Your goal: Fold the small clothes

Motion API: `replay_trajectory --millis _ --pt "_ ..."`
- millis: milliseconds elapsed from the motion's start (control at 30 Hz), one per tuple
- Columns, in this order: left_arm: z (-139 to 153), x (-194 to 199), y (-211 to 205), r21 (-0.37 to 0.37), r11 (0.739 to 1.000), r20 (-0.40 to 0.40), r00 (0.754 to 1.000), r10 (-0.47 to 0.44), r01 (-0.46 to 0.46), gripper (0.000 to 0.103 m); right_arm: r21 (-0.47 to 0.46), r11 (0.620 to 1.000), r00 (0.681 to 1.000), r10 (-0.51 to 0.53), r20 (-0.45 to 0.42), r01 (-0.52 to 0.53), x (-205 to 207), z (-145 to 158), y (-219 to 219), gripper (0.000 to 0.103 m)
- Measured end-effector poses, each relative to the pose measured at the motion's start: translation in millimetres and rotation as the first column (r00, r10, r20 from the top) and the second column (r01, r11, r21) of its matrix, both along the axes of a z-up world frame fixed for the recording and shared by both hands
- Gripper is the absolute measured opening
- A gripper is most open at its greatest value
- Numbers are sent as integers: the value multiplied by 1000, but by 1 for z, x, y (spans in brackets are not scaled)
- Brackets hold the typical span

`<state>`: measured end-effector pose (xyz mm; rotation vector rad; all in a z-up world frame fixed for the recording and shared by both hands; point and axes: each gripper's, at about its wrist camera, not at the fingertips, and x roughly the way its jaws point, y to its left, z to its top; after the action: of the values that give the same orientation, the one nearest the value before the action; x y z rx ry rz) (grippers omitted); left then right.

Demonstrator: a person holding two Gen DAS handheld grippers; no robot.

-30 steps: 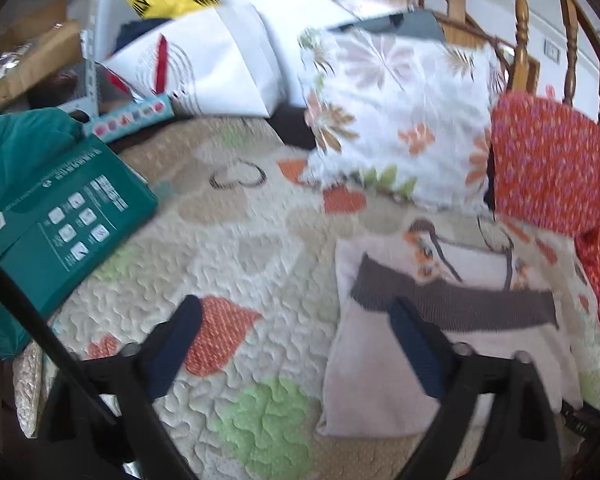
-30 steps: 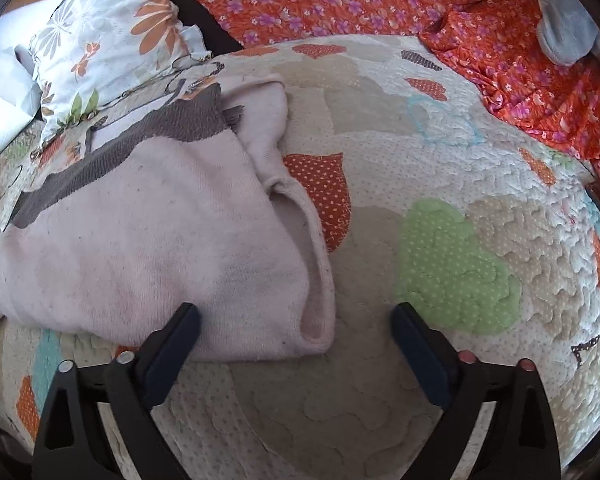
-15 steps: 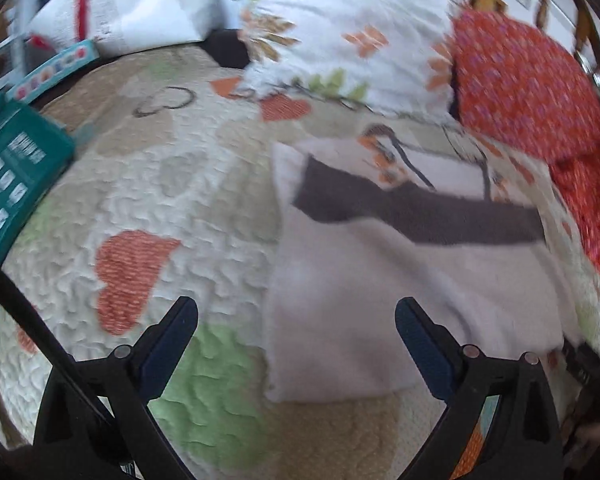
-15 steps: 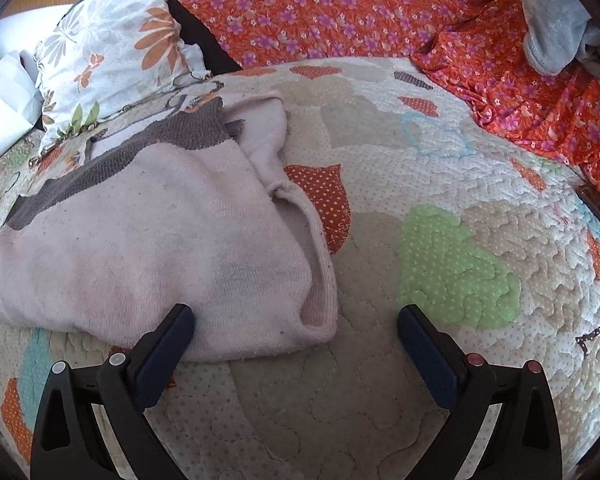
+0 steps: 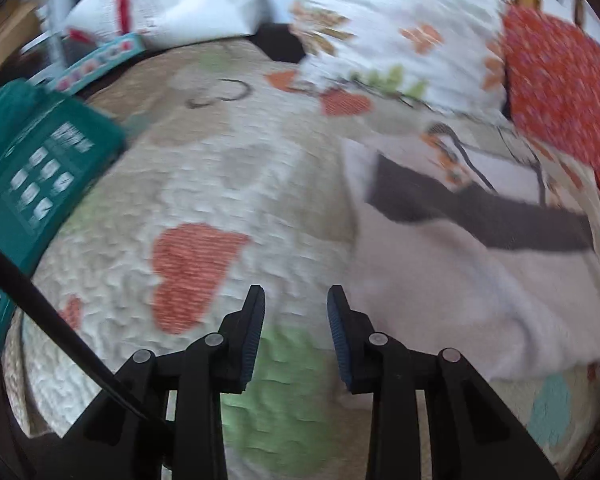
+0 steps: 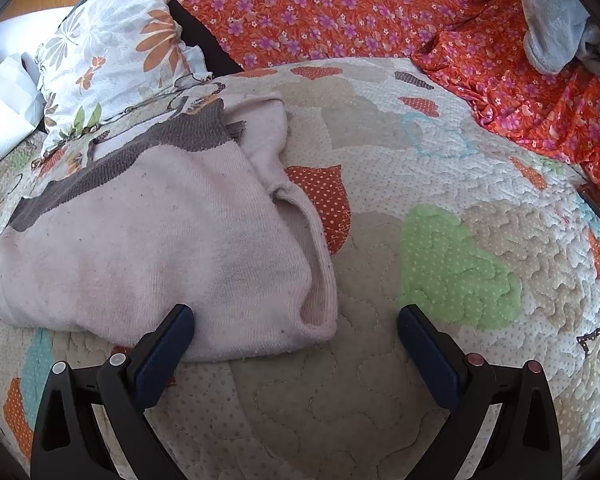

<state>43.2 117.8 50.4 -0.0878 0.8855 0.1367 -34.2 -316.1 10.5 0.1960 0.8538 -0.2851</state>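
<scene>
Garment: a pale pink knitted sweater (image 6: 148, 248) with a grey-brown band (image 6: 112, 168) lies on the bed, filling the left half of the right wrist frame and the right half of the left wrist frame (image 5: 460, 280).
Sweater shape: partly folded, a sleeve (image 6: 312, 240) doubled along its right edge, its cuff end at lower centre.
Right tool (image 6: 296, 344): jaws spread wide, nothing held; the left pad (image 6: 168, 348) overlaps the sweater's lower hem in the frame, the right pad stands over bare quilt.
Left tool (image 5: 296, 332): jaws closing, a narrow gap between them showing only quilt; the sweater's left edge lies just beside the right pad (image 5: 340, 340). The frame is blurred.
Quilt (image 6: 440, 272): cream with orange and green patches, under everything.
Pillow (image 6: 112, 60): floral white, upper left, behind the sweater.
Orange floral cloth (image 6: 340, 12): across the top and upper right.
Teal box (image 5: 32, 184): left edge of the left wrist frame.
</scene>
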Motion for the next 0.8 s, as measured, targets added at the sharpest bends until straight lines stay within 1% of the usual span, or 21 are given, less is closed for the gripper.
replay_trajectory --millis 67,100,133,167,200,267,300,333,367,433,467,500,533,567,600,633,667,700,733,767,800 --pt "7 -6 17 -26 998 26 998 51 -50 41 -3 1000 1000 -1 -14 1 2 1 1 103" --pt "10 -7 23 -31 997 38 997 69 -68 47 -11 1000 1000 1 -15 -1 2 1 1 103" --pt "12 -9 27 -34 996 47 995 84 -83 50 -20 1000 1000 3 -20 -3 2 2 1 102" --pt "14 -11 32 -36 995 56 994 98 -96 51 -40 999 999 -1 -41 0 2 5 1 101" --pt "16 -12 36 -39 993 61 992 109 -107 52 -65 998 998 -24 -60 20 0 12 1 93" --pt "19 -13 44 -55 991 62 990 125 -122 54 -102 993 998 -60 -14 58 -12 33 4 81" --pt "21 -12 48 -73 989 60 989 133 -129 56 -116 992 998 -53 18 55 -19 45 9 81" --pt "22 -10 52 -90 987 57 989 140 -134 58 -135 990 998 -24 50 31 -25 60 19 81" --pt "23 -9 56 -115 983 55 987 151 -144 58 -148 989 998 7 61 2 -26 69 29 82" --pt "26 -8 63 -160 973 53 983 175 -164 59 -153 981 990 127 57 -117 -22 80 59 81" --pt "28 -8 67 -176 968 55 980 191 -179 59 -144 967 976 216 38 -209 -16 81 82 81" --pt "30 -8 71 -186 963 60 976 209 -195 59 -132 945 953 304 15 -299 -10 78 106 81" --pt "32 -7 73 -189 960 63 974 220 -204 59 -120 915 922 387 -9 -385 -4 73 130 81" --pt "34 -9 76 -188 958 69 970 232 -215 59 -121 868 876 480 -38 -481 2 64 165 81" --pt "35 -10 79 -182 957 73 967 243 -227 59 -140 831 842 536 -56 -538 5 57 190 79" --pt "36 -11 81 -178 956 75 965 252 -235 60 -165 794 810 582 -70 -585 6 51 212 78" --pt "36 -13 85 -175 953 74 962 262 -246 60 -205 742 768 635 -88 -638 6 44 240 75" --pt "36 -14 89 -179 951 71 961 268 -252 62 -236 698 732 674 -103 -676 7 37 263 75" --pt "36 -15 92 -188 948 67 960 273 -257 63 -262 660 702 702 -121 -704 9 30 283 75" --pt "35 -17 97 -200 944 62 958 280 -263 63 -292 619 674 723 -150 -729 14 21 307 74" --pt "35 -19 103 -215 938 57 956 289 -271 63 -313 602 666 727 -166 -735 16 15 318 72"
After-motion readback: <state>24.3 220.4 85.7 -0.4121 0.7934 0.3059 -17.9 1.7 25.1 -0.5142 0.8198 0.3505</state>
